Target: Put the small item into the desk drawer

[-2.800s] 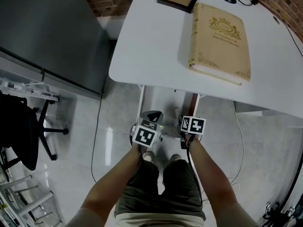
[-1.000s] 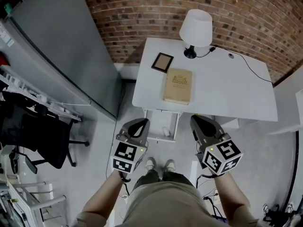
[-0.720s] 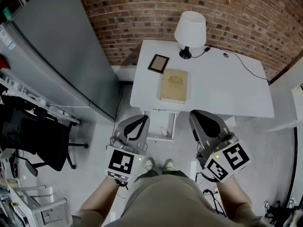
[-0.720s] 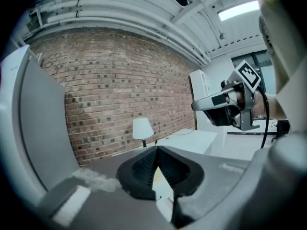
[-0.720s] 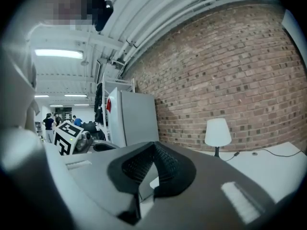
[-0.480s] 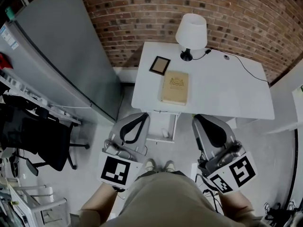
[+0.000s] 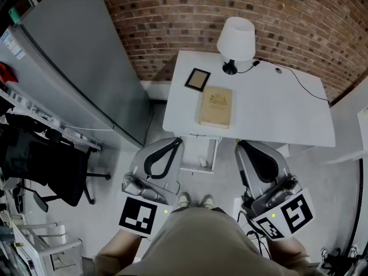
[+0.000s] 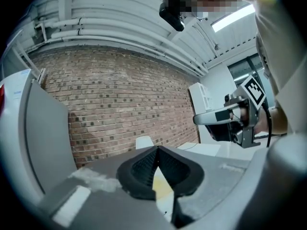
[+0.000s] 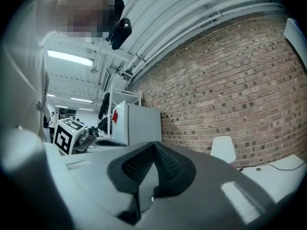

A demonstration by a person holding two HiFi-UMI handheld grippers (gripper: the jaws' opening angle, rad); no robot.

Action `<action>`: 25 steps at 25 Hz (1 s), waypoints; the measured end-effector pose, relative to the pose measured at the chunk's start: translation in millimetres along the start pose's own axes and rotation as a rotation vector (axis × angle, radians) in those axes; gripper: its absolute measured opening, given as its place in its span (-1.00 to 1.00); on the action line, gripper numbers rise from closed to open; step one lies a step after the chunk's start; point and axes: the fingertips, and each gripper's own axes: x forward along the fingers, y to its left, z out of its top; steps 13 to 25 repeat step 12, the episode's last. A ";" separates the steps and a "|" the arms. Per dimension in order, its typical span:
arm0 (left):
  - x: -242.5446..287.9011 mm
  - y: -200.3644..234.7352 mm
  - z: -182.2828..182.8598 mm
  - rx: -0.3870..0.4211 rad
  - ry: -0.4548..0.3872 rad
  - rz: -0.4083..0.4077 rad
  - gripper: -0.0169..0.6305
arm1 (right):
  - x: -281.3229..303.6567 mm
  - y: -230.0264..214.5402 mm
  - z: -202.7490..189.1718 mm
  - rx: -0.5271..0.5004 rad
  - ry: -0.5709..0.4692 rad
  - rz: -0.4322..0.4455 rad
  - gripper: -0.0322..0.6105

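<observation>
The white desk (image 7: 276,108) stands against the brick wall. Its white drawer (image 7: 192,153) is pulled out under the front edge, and a small pale item (image 7: 202,161) lies inside it. My left gripper (image 7: 172,144) is held up near the body, left of the drawer, shut with nothing between its pads (image 8: 144,166). My right gripper (image 7: 242,146) hangs level with it on the right, also shut and empty (image 9: 153,146). Both point toward the desk, well short of the drawer. The left gripper view shows the right gripper (image 8: 225,116) across from it.
A tan book (image 7: 216,107), a dark picture frame (image 7: 197,79) and a white lamp (image 7: 236,39) sit on the desk. A tall grey cabinet (image 7: 75,68) stands to the left, with a black chair (image 7: 40,165) and racks beyond it. A cable (image 7: 299,84) trails across the desk.
The view has pulled far back from the drawer since the earliest frame. Over the last second both grippers have drawn back toward the body and dropped lower in the head view.
</observation>
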 end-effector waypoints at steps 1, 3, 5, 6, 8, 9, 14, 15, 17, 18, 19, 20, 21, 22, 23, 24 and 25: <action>-0.3 1.7 -0.7 -0.006 0.004 0.002 -0.94 | 1.1 0.0 -0.5 0.000 0.003 0.000 -0.89; -1.0 6.7 -2.9 -0.020 0.013 0.013 -0.94 | 3.0 -0.5 -1.4 0.001 0.006 0.001 -0.89; -1.8 12.6 -4.1 -0.030 0.015 0.026 -0.94 | 5.4 -0.5 -2.9 0.000 0.008 0.001 -0.89; -2.5 14.9 -4.1 -0.028 0.014 0.028 -0.94 | 6.9 0.5 -3.7 -0.001 0.011 0.001 -0.89; -4.5 17.4 -3.2 -0.017 0.010 0.025 -0.94 | 9.1 3.4 -5.2 0.001 0.018 0.004 -0.89; -5.5 17.7 -2.9 -0.013 0.008 0.022 -0.94 | 9.6 4.8 -5.8 0.001 0.021 0.005 -0.89; -8.0 17.8 -3.3 -0.008 0.008 0.017 -0.94 | 9.9 7.8 -7.5 -0.003 0.030 0.006 -0.89; -8.0 17.8 -3.3 -0.008 0.008 0.017 -0.94 | 9.9 7.8 -7.5 -0.003 0.030 0.006 -0.89; -8.0 17.8 -3.3 -0.008 0.008 0.017 -0.94 | 9.9 7.8 -7.5 -0.003 0.030 0.006 -0.89; -8.0 17.8 -3.3 -0.008 0.008 0.017 -0.94 | 9.9 7.8 -7.5 -0.003 0.030 0.006 -0.89; -8.0 17.8 -3.3 -0.008 0.008 0.017 -0.94 | 9.9 7.8 -7.5 -0.003 0.030 0.006 -0.89; -8.0 17.8 -3.3 -0.008 0.008 0.017 -0.94 | 9.9 7.8 -7.5 -0.003 0.030 0.006 -0.89; -8.0 17.8 -3.3 -0.008 0.008 0.017 -0.94 | 9.9 7.8 -7.5 -0.003 0.030 0.006 -0.89; -8.0 17.8 -3.3 -0.008 0.008 0.017 -0.94 | 9.9 7.8 -7.5 -0.003 0.030 0.006 -0.89; -8.0 17.8 -3.3 -0.008 0.008 0.017 -0.94 | 9.9 7.8 -7.5 -0.003 0.030 0.006 -0.89; -8.0 17.8 -3.3 -0.008 0.008 0.017 -0.94 | 9.9 7.8 -7.5 -0.003 0.030 0.006 -0.89; -8.0 17.8 -3.3 -0.008 0.008 0.017 -0.94 | 9.9 7.8 -7.5 -0.003 0.030 0.006 -0.89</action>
